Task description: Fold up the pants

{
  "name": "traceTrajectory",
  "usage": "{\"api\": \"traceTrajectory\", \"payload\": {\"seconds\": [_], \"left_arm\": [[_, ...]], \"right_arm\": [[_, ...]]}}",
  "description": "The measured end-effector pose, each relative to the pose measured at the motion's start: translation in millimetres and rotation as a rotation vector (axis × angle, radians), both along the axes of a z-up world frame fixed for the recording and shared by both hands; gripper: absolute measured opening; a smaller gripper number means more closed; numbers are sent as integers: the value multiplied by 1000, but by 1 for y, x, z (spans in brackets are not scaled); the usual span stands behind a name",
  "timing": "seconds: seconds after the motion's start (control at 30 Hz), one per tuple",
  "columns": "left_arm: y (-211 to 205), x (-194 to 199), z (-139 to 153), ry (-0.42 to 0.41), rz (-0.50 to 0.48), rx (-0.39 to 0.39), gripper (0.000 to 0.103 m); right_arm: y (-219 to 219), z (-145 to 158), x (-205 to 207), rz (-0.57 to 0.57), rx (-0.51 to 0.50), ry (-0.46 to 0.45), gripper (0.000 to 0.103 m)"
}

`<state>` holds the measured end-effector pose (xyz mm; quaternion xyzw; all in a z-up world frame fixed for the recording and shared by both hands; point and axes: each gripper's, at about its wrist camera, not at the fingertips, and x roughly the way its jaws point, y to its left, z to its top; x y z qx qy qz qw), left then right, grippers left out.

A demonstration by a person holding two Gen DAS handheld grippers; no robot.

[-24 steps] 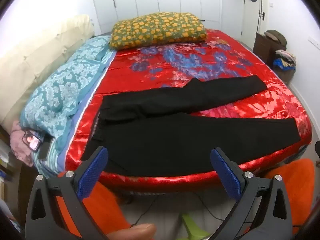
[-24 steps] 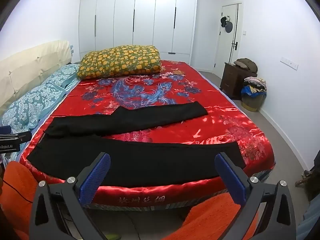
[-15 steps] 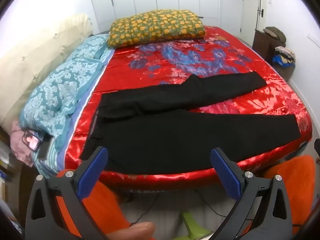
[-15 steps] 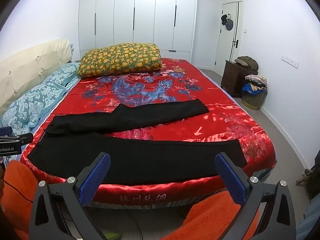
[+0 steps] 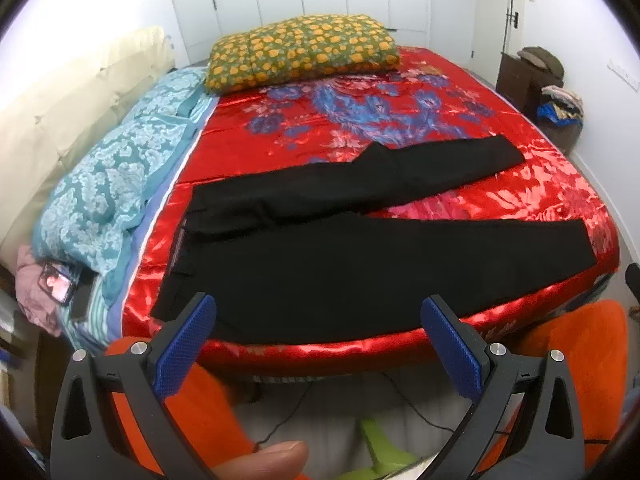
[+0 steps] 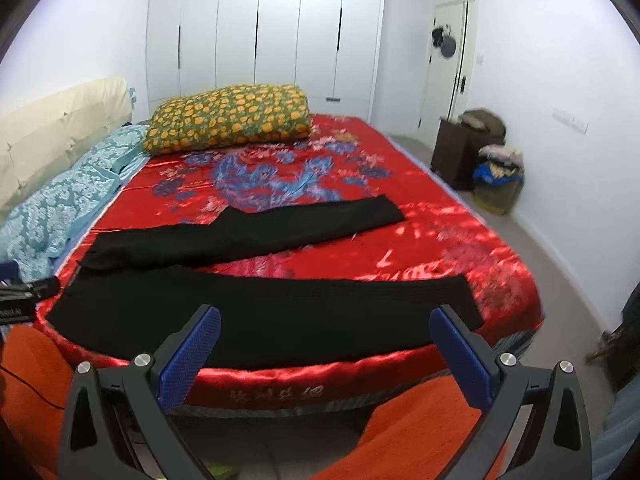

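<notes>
Black pants (image 5: 360, 264) lie spread flat on the red satin bedspread (image 5: 400, 128), waist at the left, both legs running right and splayed apart. The near leg lies along the bed's front edge. In the right wrist view the pants (image 6: 260, 304) show the same way. My left gripper (image 5: 318, 320) is open and empty, held off the bed's front edge near the waist end. My right gripper (image 6: 324, 332) is open and empty, held off the front edge near the near leg's cuff end.
A green and orange flowered pillow (image 5: 300, 50) lies at the bed's far end. Blue patterned pillows (image 5: 112, 176) and a cream headboard (image 5: 72, 108) are at the left. A dark cabinet (image 6: 460, 152) and a laundry pile (image 6: 498, 176) stand by the right wall. Orange-clad legs (image 5: 576, 360) are below.
Both grippers have moved a little closer to the bed's front edge; the pants look larger and lower in both views. The pants have not moved.
</notes>
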<state>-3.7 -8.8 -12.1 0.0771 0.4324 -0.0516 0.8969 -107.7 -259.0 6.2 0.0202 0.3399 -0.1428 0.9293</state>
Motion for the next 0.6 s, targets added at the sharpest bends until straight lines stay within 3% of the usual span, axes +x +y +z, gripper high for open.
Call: {"api": "traceTrajectory", "payload": {"seconds": [0.6], "left_arm": [[0,2,-7,76,0,-46,102]], "right_arm": [[2,1,7,-36,-27,33,103]]}}
